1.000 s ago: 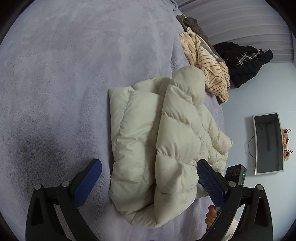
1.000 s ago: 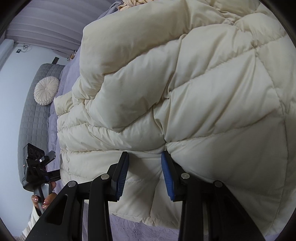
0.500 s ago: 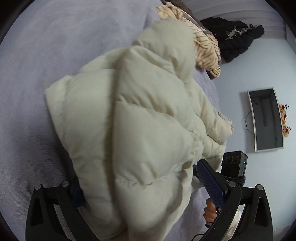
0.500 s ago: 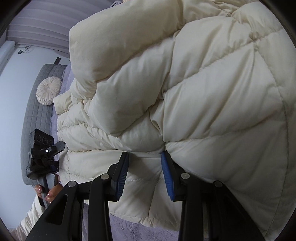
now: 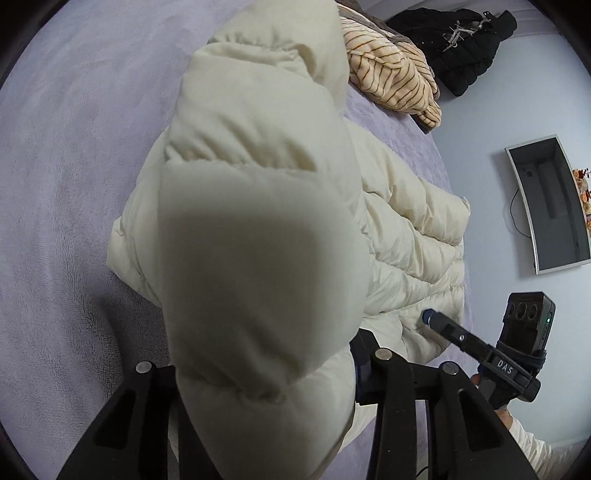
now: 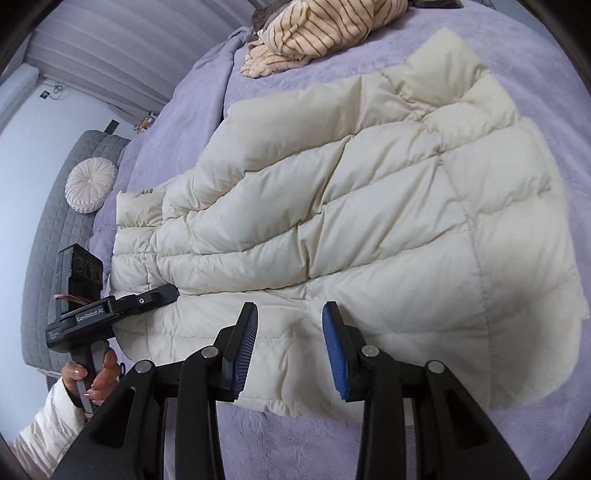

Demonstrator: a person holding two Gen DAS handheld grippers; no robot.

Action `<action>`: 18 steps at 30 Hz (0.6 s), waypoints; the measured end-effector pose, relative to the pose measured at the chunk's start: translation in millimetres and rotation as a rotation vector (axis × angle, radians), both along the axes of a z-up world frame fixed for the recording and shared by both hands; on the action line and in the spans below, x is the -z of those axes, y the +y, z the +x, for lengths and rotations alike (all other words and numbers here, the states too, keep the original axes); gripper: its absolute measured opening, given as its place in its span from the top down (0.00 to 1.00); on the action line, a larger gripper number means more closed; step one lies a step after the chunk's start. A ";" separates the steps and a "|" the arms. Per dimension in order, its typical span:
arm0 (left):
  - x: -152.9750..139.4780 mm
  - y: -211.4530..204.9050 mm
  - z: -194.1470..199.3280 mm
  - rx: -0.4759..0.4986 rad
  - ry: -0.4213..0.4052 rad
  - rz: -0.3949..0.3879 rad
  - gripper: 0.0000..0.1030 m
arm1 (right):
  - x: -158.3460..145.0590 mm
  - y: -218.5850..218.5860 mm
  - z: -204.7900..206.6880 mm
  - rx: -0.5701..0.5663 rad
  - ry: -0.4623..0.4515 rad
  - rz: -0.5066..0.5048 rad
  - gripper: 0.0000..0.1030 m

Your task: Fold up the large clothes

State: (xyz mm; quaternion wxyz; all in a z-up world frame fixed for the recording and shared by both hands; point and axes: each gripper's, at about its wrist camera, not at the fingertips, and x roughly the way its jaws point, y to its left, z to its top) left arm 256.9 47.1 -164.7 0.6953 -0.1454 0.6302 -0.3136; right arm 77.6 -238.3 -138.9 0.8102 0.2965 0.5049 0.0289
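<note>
jacket: a cream quilted puffer jacket [image 6: 369,206] is lying spread across the lavender bed cover [image 6: 535,55], filling the middle of the right wrist frame, its collar end reaching toward the upper right.
lifted part: in the left wrist frame a thick padded fold of the jacket [image 5: 258,236] is rising toward the camera and filling the centre, blurred at its near end.
left gripper: the left gripper [image 5: 266,373] is sitting at the bottom of its own frame with its jaws closing, the padded fold bulging between them and hiding the pads; in the right wrist frame it is showing at lower left, its tip against the jacket's edge.
right gripper: the right gripper [image 6: 290,345] is hovering at bottom centre of its frame, blue pads [image 6: 334,350] standing apart with nothing between them, the jacket's near hem lying beneath; it is released.
hand: a hand [image 6: 98,376] in a pale sleeve is gripping the left tool's handle at lower left.
other clothes: a striped garment [image 6: 314,33] is lying bunched at the top of the bed, and a black jacket [image 5: 458,44] is sitting in the upper right of the left wrist frame.
room: a round cushion [image 6: 90,184] is resting on a grey quilted headboard [image 6: 40,251] at left; a screen [image 5: 550,203] is hanging on the wall at right.
</note>
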 end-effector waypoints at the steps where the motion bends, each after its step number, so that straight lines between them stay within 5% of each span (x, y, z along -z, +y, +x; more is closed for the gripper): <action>1: -4.5 -3.6 -1.9 0.008 -0.014 0.015 0.58 | -1.6 0.0 1.6 0.009 -0.014 -0.021 0.62; 7: -26.0 -12.1 -6.6 0.013 -0.062 0.039 0.58 | -16.3 -8.8 46.2 0.056 -0.134 -0.003 0.63; 12: -44.2 -24.3 -13.5 0.039 -0.118 0.025 0.58 | 38.8 -10.7 97.5 0.042 0.053 -0.038 0.70; 18: -43.5 -20.8 -11.7 0.011 -0.101 0.051 0.59 | 29.5 -18.7 100.1 0.032 0.088 0.018 0.69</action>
